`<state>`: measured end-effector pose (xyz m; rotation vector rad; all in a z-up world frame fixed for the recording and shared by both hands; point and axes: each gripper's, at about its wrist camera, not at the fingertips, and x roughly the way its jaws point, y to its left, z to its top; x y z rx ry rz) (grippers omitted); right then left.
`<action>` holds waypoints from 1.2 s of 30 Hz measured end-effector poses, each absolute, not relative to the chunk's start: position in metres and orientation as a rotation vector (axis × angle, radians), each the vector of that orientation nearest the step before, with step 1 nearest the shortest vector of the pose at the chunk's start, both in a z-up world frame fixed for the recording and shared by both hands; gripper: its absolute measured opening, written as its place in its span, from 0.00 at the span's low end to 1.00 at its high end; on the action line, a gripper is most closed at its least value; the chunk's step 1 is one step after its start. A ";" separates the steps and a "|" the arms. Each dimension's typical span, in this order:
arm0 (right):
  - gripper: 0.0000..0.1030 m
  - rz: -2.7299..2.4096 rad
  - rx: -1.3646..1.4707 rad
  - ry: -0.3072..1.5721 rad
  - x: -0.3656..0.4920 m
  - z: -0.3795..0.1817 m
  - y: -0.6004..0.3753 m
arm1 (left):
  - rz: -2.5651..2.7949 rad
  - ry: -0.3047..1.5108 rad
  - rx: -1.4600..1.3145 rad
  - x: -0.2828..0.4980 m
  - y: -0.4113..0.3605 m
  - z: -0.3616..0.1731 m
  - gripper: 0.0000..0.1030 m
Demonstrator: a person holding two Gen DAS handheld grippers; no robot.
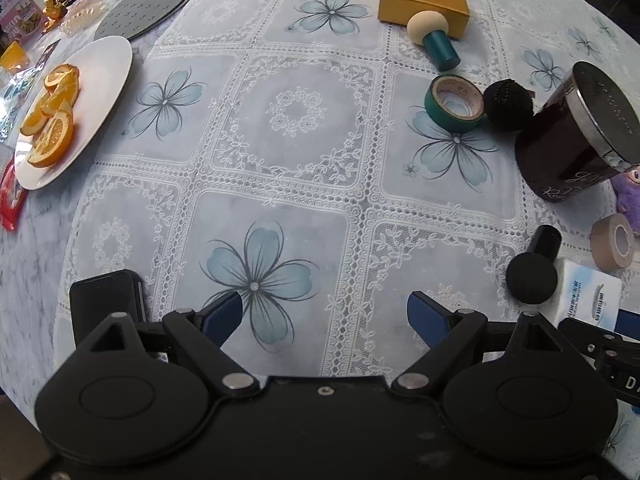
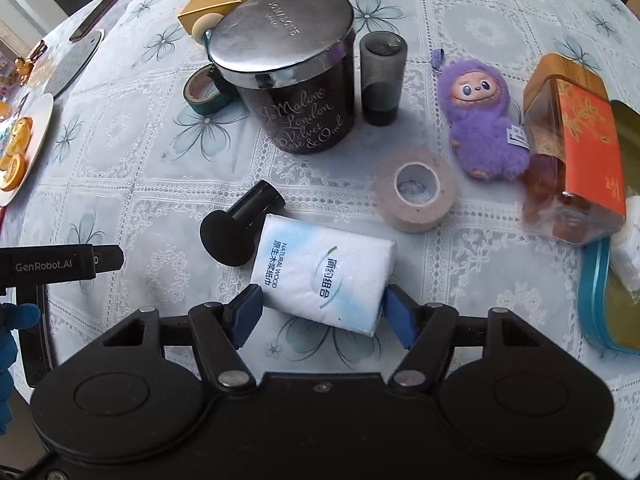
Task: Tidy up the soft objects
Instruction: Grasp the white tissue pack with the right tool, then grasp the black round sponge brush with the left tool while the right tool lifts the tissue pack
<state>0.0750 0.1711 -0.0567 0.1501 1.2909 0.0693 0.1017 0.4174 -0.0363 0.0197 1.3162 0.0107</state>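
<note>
Nearest the right wrist camera, the right gripper [image 2: 322, 314] has its two blue pads set wide on either side of the near end of a white tissue pack [image 2: 324, 276]. The left pad appears to touch the pack's corner and the right pad sits just beside its edge; whether they press it yet cannot be told. The pack lies flat on the lace tablecloth [image 2: 120, 184], its long axis slanting from far-left to near-right, so the pads straddle its short side. A black sponge puff [image 2: 240, 226] lies on its side, touching the pack's far-left corner. The purple plush toy [image 2: 482, 120] lies well beyond, to the right, near a beige tape roll [image 2: 414, 190] and a dark candle jar [image 2: 292, 68].

The left gripper [image 1: 324, 318] hangs wide and holds nothing over bare cloth, with the pack off to its right. The right gripper is therefore the nearer one; closing where it is would probably take the pack.
</note>
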 end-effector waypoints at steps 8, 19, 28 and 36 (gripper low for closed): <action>0.61 0.139 0.060 1.247 0.072 -0.043 0.171 | -0.026 1.276 -0.009 0.100 0.414 -0.028 0.88; 0.61 0.512 -0.582 1.014 0.055 -0.041 0.213 | 0.046 1.273 -0.055 0.090 0.425 -0.029 0.88; 0.52 0.672 -0.607 1.092 0.082 -0.072 0.216 | 0.034 1.286 -0.083 0.084 0.412 -0.024 0.88; 0.51 0.538 -0.317 1.180 0.070 -0.057 0.174 | -0.119 1.278 0.016 0.105 0.348 -0.028 0.88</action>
